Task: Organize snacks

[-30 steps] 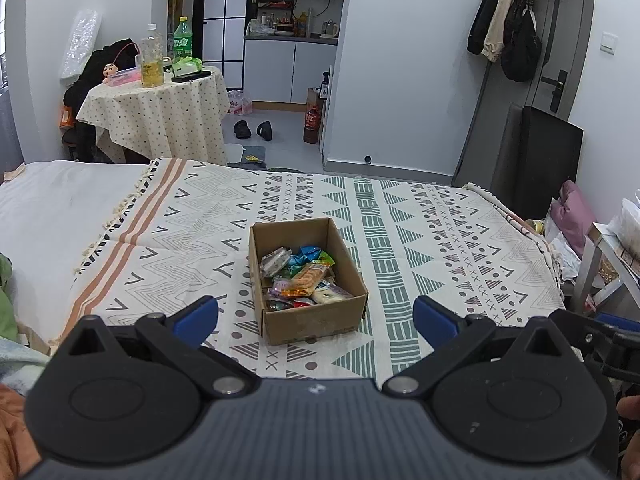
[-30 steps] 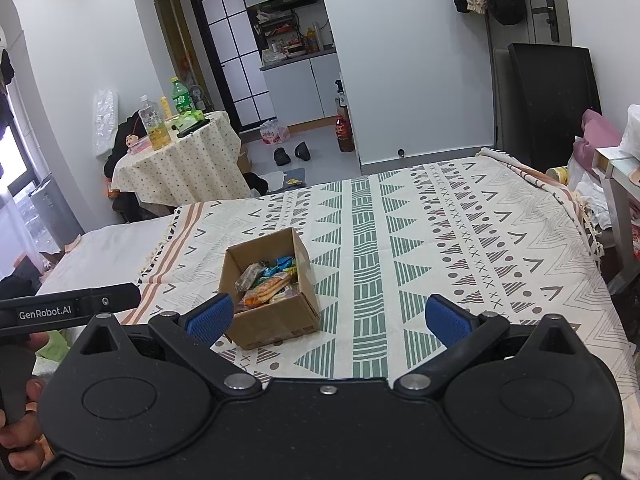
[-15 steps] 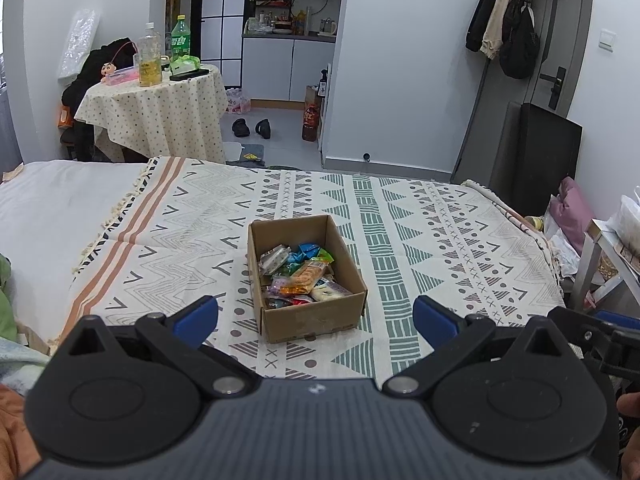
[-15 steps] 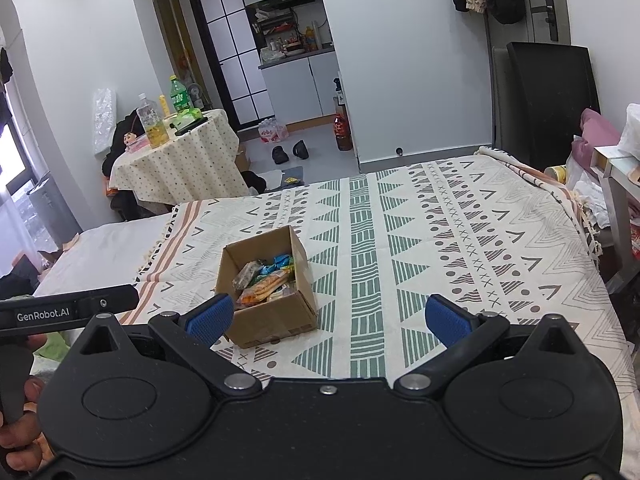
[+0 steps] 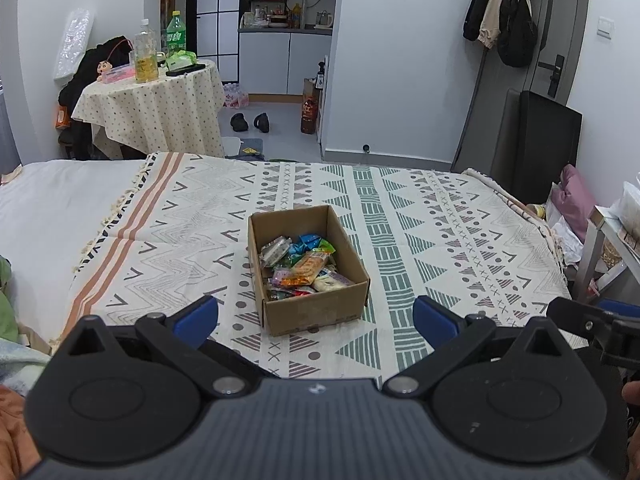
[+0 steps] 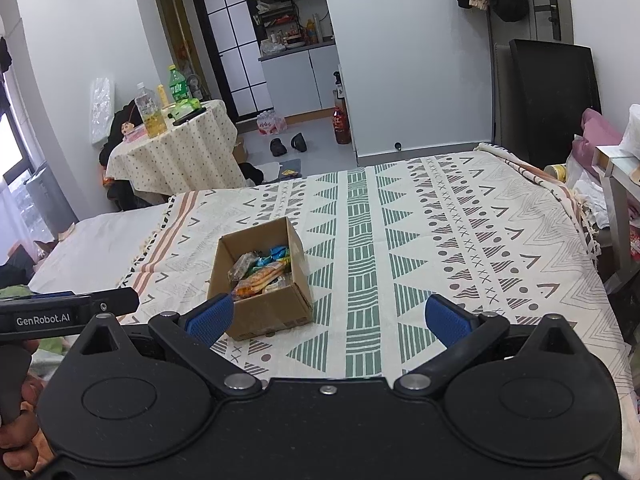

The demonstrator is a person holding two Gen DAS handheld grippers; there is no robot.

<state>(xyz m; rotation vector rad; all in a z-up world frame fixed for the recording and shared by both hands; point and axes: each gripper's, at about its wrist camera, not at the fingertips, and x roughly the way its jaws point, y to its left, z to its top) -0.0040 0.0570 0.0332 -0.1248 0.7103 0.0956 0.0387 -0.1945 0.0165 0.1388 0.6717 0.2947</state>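
I held both tongs, left tongs [image 5: 316, 316] and right tongs [image 6: 326, 316], spread wide and empty. The cardboard box [image 5: 316, 312] of snack packets [image 5: 300, 268] sat on the bed's patterned blanket [image 5: 440, 240].

Left claw [image 5: 315, 316]: grey ribbed body, blue pads. Right claw [image 6: 327, 316]: black, silver screws, blue pads.

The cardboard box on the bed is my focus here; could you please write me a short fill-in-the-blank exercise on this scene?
1. The snacks lie inside a ____ box.
2. The box rests on a patterned ____.
3. The left gripper and the right gripper both have jaws that are ____.
4. The green bottle stands on a ____ table.

Missing words: cardboard; blanket; open; round
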